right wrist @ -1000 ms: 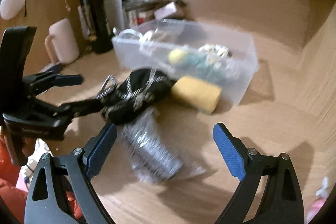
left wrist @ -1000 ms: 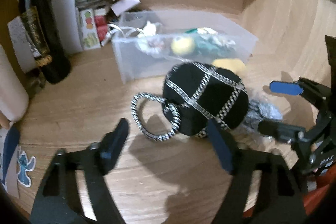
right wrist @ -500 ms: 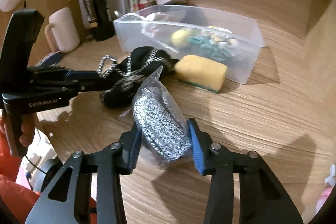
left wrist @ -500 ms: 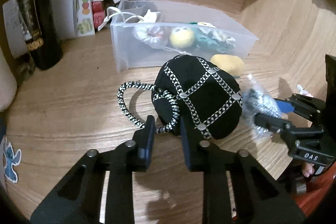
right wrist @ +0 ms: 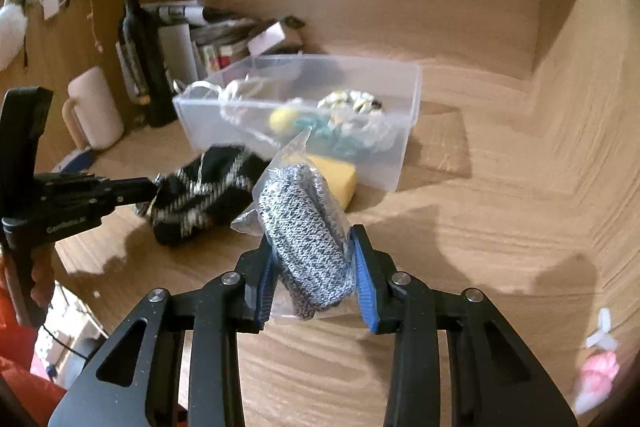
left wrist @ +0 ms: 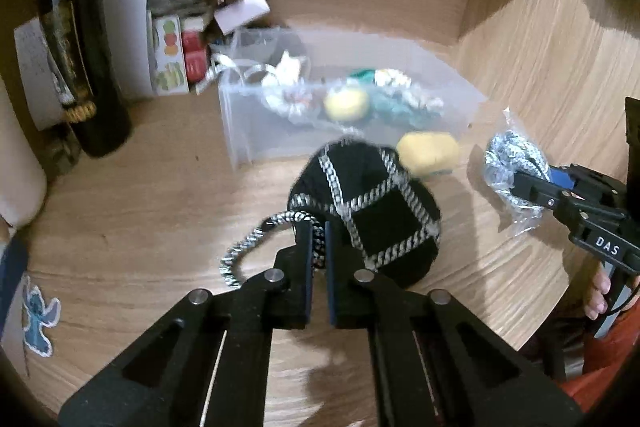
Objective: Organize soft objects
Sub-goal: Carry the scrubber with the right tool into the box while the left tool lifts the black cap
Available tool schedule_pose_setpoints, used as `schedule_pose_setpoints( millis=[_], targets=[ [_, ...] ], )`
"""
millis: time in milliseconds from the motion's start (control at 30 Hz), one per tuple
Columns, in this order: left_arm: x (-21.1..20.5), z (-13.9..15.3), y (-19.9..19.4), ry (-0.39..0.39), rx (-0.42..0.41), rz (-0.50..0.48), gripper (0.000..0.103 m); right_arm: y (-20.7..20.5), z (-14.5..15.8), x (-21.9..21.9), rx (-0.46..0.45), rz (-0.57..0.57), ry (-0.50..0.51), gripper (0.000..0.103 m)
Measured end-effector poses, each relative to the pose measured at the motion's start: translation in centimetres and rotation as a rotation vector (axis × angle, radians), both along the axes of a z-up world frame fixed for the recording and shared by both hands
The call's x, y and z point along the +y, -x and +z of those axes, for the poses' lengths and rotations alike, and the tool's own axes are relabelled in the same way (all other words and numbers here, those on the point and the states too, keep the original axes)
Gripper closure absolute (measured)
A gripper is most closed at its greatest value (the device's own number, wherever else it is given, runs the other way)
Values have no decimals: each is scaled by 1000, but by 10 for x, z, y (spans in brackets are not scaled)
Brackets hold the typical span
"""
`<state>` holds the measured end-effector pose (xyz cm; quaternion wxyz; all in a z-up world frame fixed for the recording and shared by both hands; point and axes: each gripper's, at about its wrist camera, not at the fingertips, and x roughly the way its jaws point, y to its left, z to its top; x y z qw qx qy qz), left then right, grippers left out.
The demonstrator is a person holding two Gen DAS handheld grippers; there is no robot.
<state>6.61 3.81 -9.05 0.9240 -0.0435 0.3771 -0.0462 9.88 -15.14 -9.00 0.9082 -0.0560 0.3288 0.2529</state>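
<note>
- My left gripper has just closed on the braided cord handle of the black pouch. The fingers pinch the cord where it meets the pouch body, almost fully shut.
- The pouch itself sits on the worktop, just in front of the clear bin, next to the yellow sponge.
- My right gripper has been closing too, and its blue-padded fingers now squeeze the bagged grey knit bundle between them. The bundle appears clear of the worktop, tilted up toward the bin.
- The bin already holds several soft things, among them a yellow ball and a teal piece. I judge both my loads belong in there.
- To do it well, I'd raise the pouch by its cord slowly. It will swing, so I want it high enough to clear the near wall before moving over.
- The plastic bag is slippery, so I'd keep firm pressure and go one hand at a time so the grippers don't collide over the opening.
- The sponge touches the bin's front; I should avoid dragging the pouch across it.
- The dark bottle and pale mug stand well to the left, out of my path.
</note>
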Motion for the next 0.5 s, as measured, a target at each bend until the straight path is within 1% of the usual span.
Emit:
schedule_pose_setpoints(
  millis=[267, 400, 500],
  targets=[
    [8, 27, -1, -12, -76, 21, 101, -12, 23, -1, -65, -14, -48, 71],
    [9, 42, -6, -26, -109, 8, 101, -18, 32, 0, -94, -11, -66, 71],
    [5, 45, -9, -32, -103, -3, 99, -21, 35, 0, -102, -3, -79, 71]
  ],
)
